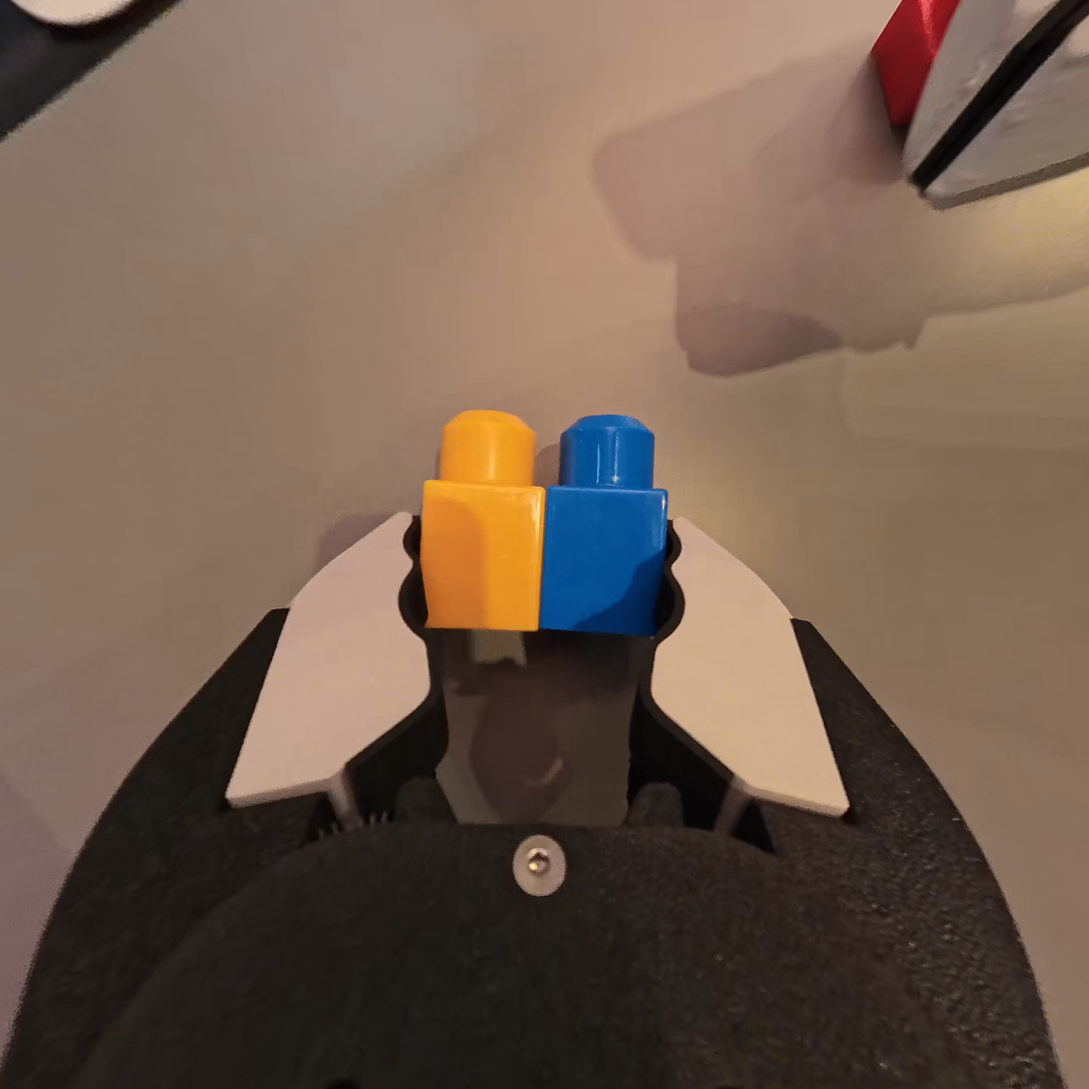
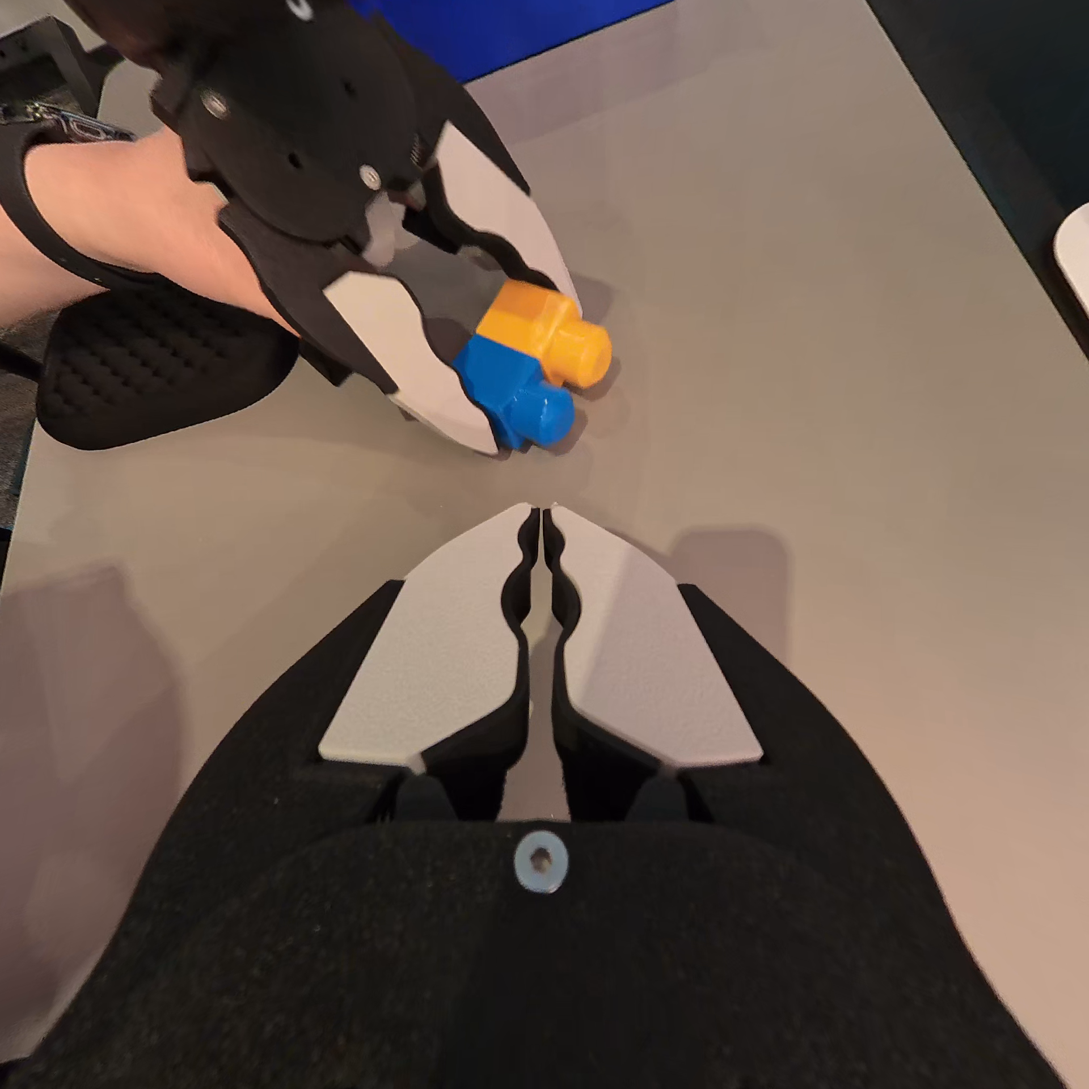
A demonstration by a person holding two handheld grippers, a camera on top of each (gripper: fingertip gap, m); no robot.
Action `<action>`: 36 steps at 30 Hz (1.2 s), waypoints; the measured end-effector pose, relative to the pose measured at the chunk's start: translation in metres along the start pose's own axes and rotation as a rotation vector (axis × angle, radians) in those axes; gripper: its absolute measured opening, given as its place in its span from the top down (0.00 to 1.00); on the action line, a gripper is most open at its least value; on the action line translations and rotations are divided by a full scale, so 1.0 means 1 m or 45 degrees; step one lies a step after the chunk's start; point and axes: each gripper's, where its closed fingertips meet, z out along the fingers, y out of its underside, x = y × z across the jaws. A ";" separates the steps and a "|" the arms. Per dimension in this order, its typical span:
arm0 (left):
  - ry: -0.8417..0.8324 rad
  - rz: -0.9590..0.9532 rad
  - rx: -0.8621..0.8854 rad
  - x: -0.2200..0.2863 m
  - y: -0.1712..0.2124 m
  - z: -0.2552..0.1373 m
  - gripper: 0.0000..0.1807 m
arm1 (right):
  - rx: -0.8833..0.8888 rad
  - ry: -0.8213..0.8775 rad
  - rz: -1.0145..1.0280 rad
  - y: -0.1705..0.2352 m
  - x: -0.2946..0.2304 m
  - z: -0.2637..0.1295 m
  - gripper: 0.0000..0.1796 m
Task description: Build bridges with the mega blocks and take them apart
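We hold the orange block (image 1: 483,554) and blue block (image 1: 601,560) side by side in the left gripper (image 1: 545,566), low over the counter (image 2: 766,353). Our right gripper (image 2: 541,518), at six o'clock from them, is closed and empty. We judge a spanning block must come next; the red piece (image 1: 907,59) at one o'clock may be one.

left gripper (image 1: 545,566) squeezing an orange block (image 1: 483,554) and blue block (image 1: 601,560) side by side, studs pointing forward, beige table (image 1: 294,294) behind
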 end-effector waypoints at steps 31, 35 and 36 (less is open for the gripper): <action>0.127 0.190 -0.193 0.023 0.029 -0.007 0.57 | -0.097 -0.092 0.033 0.021 -0.003 0.020 0.99; 0.143 0.249 -0.330 0.024 0.032 -0.007 0.57 | -0.102 -0.096 0.030 0.021 -0.004 0.020 0.99; 0.147 0.266 -0.361 0.024 0.032 -0.007 0.57 | -0.103 -0.097 0.027 0.022 -0.004 0.020 0.99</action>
